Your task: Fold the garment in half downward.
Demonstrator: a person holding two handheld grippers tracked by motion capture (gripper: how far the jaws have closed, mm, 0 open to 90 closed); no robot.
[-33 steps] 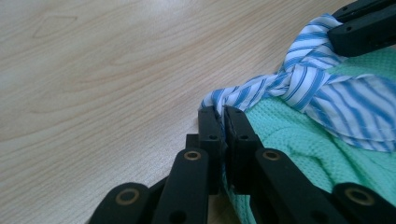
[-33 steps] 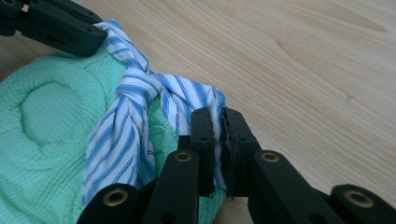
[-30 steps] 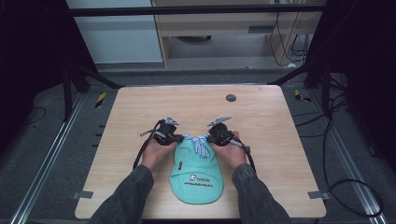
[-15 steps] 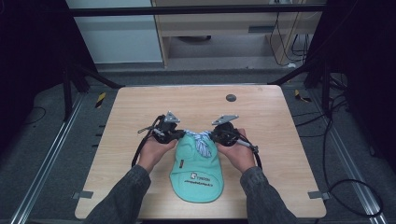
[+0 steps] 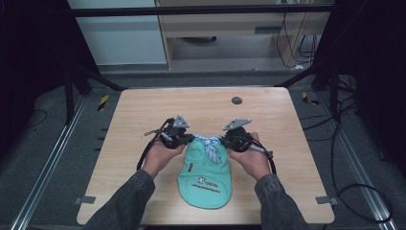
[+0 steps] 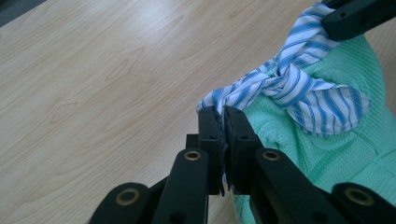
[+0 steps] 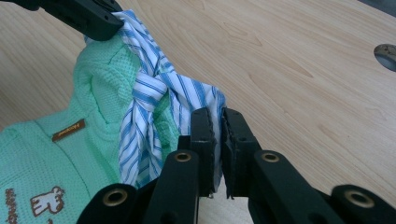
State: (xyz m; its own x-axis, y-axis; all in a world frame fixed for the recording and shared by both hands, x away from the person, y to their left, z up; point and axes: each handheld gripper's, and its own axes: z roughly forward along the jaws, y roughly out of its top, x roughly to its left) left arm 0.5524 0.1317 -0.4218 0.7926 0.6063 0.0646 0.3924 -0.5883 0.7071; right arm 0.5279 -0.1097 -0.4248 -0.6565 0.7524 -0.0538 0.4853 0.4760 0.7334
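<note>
Mint-green knit garment (image 5: 206,175) with a blue-striped collar (image 5: 209,143) lies on the near middle of the wooden surface (image 5: 143,110). We pinch the collar at its far end: our left tongs (image 6: 223,116) are clamped on its left corner, our right tongs (image 7: 218,119) on its right.

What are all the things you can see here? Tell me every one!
Little garment: one, mint green with a printed logo, near the table's front edge, top end held up.
Striped collar: one, blue and white, knotted at the garment's top.
Table: one, light wood, centre.
Round disc: one, dark, far side of the table.
Left gripper: one, black, shut on the collar's end.
Right gripper: one, black, shut on the collar's other end.
Sleeves: two, dark grey, bottom.
</note>
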